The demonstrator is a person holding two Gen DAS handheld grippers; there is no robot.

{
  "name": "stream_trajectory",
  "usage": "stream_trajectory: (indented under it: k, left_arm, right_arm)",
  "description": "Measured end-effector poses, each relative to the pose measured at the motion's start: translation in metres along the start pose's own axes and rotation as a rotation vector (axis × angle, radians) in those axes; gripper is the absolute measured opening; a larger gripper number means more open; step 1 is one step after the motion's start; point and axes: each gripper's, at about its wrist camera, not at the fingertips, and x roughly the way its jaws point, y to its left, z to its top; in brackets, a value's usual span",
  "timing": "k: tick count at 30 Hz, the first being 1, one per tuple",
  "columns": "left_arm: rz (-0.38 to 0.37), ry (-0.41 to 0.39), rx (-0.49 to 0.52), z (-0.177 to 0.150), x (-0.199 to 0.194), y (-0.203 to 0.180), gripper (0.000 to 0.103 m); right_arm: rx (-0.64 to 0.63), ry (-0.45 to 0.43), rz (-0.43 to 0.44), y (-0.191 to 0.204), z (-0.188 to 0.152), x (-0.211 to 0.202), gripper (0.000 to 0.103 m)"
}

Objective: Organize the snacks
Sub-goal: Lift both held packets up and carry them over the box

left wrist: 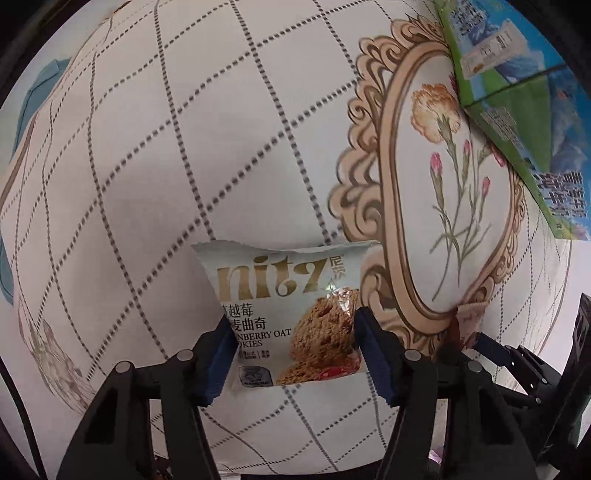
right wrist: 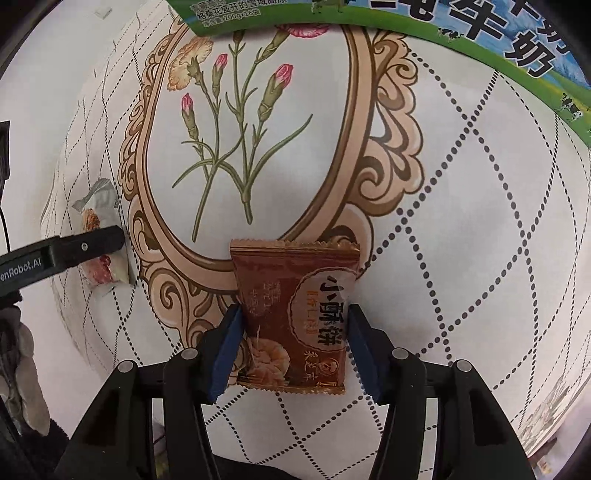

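My left gripper (left wrist: 293, 350) is shut on a white cranberry oat cookie packet (left wrist: 291, 314), held by its sides above the patterned tablecloth. My right gripper (right wrist: 293, 347) is shut on a brown pastry packet (right wrist: 295, 317), also held by its sides above the cloth. In the right wrist view the left gripper (right wrist: 110, 240) shows at the left edge with the cookie packet (right wrist: 98, 206) in it. In the left wrist view the right gripper (left wrist: 476, 336) shows at the lower right with a bit of its packet (left wrist: 469, 314).
A green and blue milk carton box (left wrist: 517, 92) stands at the upper right of the left wrist view and along the top of the right wrist view (right wrist: 480, 33). The tablecloth (left wrist: 184, 147) has a dotted grid and a framed flower print (right wrist: 240, 129).
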Motion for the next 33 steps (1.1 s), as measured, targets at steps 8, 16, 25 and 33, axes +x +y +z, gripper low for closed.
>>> stream_trajectory:
  k: [8, 16, 25, 33]
  left_arm:
    - [-0.019, 0.075, 0.077, -0.047, 0.027, -0.046, 0.059]
    - [0.064, 0.032, 0.099, -0.053, 0.048, -0.066, 0.058]
    - [-0.001, -0.019, 0.113, -0.074, -0.008, -0.105, 0.048]
    - [-0.129, -0.12, 0.235, -0.053, -0.093, -0.18, 0.048]
  right_arm:
    - [-0.034, 0.066, -0.004, -0.019, -0.049, 0.005, 0.059]
    - [0.077, 0.084, 0.052, -0.053, -0.032, 0.02, 0.063]
    - [0.069, -0.026, 0.091, -0.06, -0.059, -0.013, 0.058]
    - [0.107, -0.227, 0.218, -0.11, -0.053, -0.133, 0.058]
